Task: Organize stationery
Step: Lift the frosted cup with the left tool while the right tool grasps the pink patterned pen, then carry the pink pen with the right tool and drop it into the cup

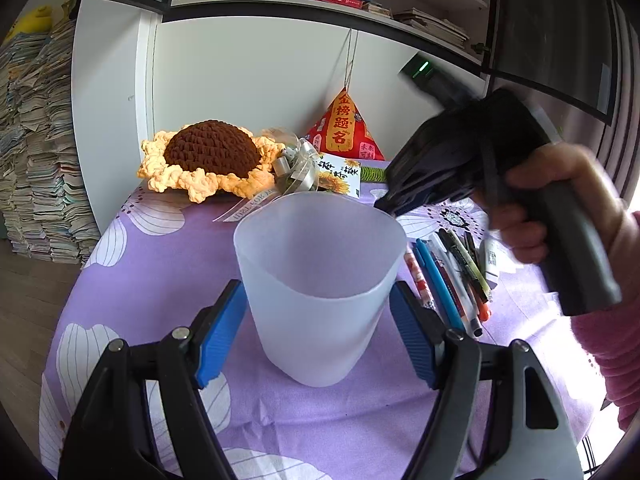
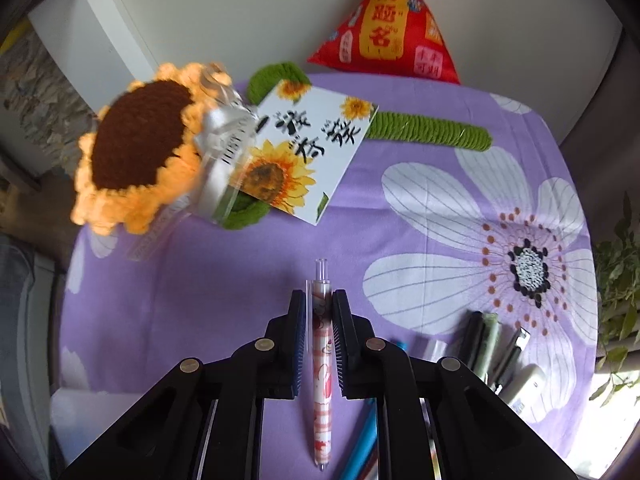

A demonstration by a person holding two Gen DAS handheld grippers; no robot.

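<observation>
A translucent white plastic cup (image 1: 320, 320) stands upright on the purple flowered tablecloth (image 1: 160, 288). My left gripper (image 1: 318, 286) is shut on it, one blue pad on each side of its wall. In the right wrist view my right gripper (image 2: 318, 300) is shut on a pen with a red and white pattern (image 2: 322, 344), which lies lengthwise between the pads, clear tip end pointing away. Several more pens (image 1: 452, 276) lie in a row just right of the cup. A hand in a pink sleeve holds the right gripper's blurred black body (image 1: 460, 152) above them.
A crochet sunflower (image 2: 136, 148) with a green stem (image 2: 432, 128), a sunflower card (image 2: 304, 148) and a red pyramid pouch (image 2: 388, 28) sit at the table's far side. Dark pens (image 2: 484, 340), a blue pen (image 2: 362, 436) and a white item (image 2: 524, 388) lie near right. Paper stacks (image 1: 36, 140) stand at left.
</observation>
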